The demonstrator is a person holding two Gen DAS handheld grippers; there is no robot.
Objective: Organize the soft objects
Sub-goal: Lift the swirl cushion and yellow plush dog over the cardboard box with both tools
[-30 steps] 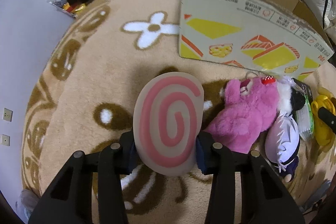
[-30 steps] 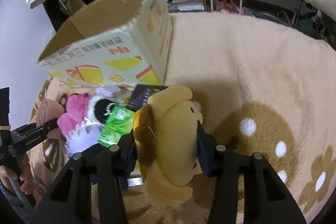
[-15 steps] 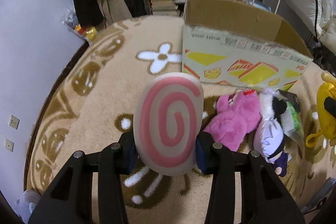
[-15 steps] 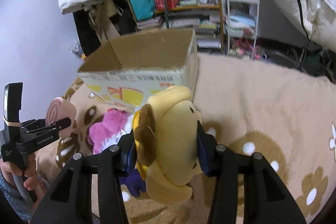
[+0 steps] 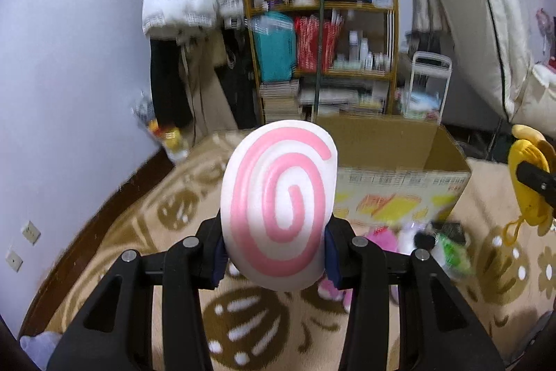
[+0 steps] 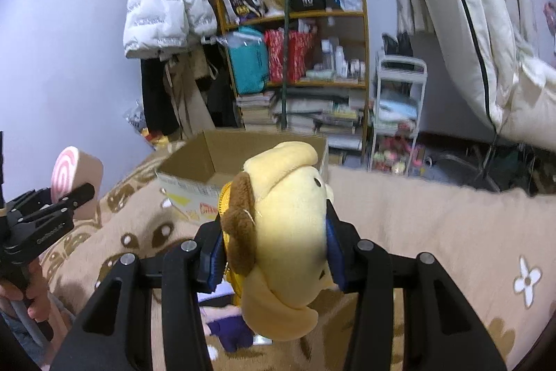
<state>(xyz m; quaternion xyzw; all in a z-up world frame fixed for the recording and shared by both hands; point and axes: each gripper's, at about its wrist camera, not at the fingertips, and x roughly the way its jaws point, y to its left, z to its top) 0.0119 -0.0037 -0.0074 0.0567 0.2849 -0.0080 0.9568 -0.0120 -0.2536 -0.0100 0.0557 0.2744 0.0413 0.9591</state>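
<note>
Both grippers are up off the rug now: a second ago the cameras looked down at the pile, and now the shelf and hanging coats fill the top of each view, with the open brown cardboard box [image 5: 392,145] seen from above its rim.

On the left, the left gripper [image 5: 276,247] points gently downward, its jaws closed at a medium width on the white oval cushion with a pink spiral [image 5: 279,200], one pad on each side, the cushion held upright in the air in front of the box. In the right wrist view a bare hand [image 6: 33,299] holds that gripper's handle at the far left.

On the right, the right gripper [image 6: 274,254] tilts down just the same, blue pads pressed into the yellow plush dog with brown ears [image 6: 278,228], lifted clear of the beige flower-patterned rug [image 6: 434,225], just before the box.

The count: two grippers, two toys aloft, one box. Still on the rug by the box front lie a pink plush [image 5: 380,237], a dark-and-white doll [image 5: 417,237] and a green packet [image 5: 451,252], blurred.
</note>
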